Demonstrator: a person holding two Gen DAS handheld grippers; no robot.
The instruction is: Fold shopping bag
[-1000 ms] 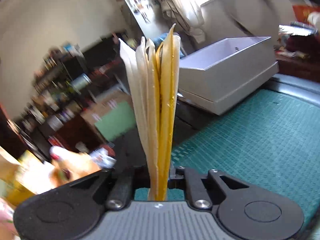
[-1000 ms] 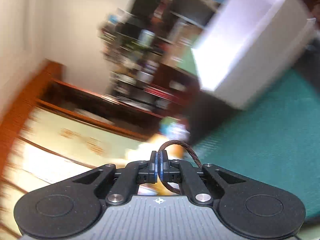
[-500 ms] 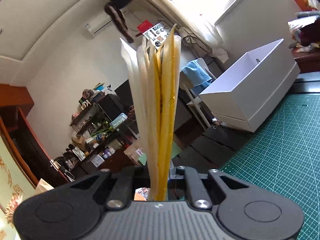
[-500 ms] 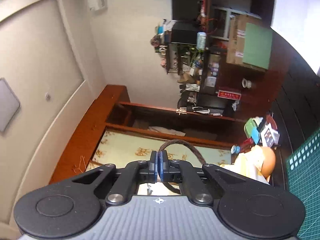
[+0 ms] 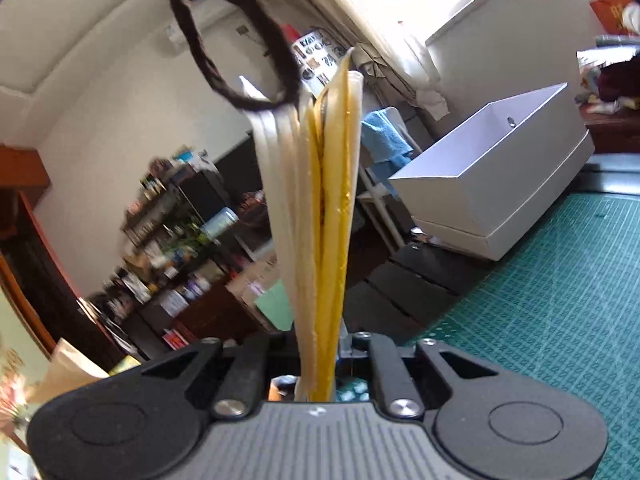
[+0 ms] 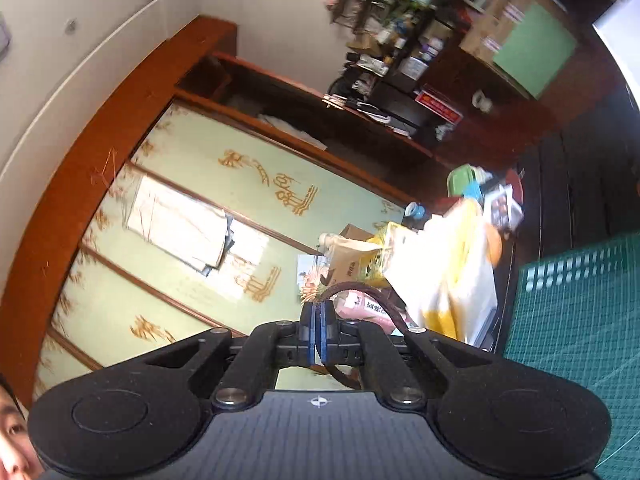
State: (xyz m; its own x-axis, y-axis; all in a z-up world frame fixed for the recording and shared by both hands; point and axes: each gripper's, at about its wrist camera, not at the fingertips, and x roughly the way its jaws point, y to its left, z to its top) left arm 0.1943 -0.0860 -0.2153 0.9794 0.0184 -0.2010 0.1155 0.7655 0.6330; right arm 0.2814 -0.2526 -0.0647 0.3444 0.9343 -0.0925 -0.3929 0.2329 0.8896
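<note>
L gripper (image 5: 320,364) clamped on folded bag (image 5: 320,208), edge-up over mat (image 5: 560,300). R gripper (image 6: 319,336) pinching cord handle (image 5: 236,44) at 11 o'clock. Risk: handle tug fans layers, fold lost.

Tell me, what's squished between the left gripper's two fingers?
The folded bag, its cream and yellow layers standing up edge-on between the left gripper fingers. The left wrist view shows it.
</note>
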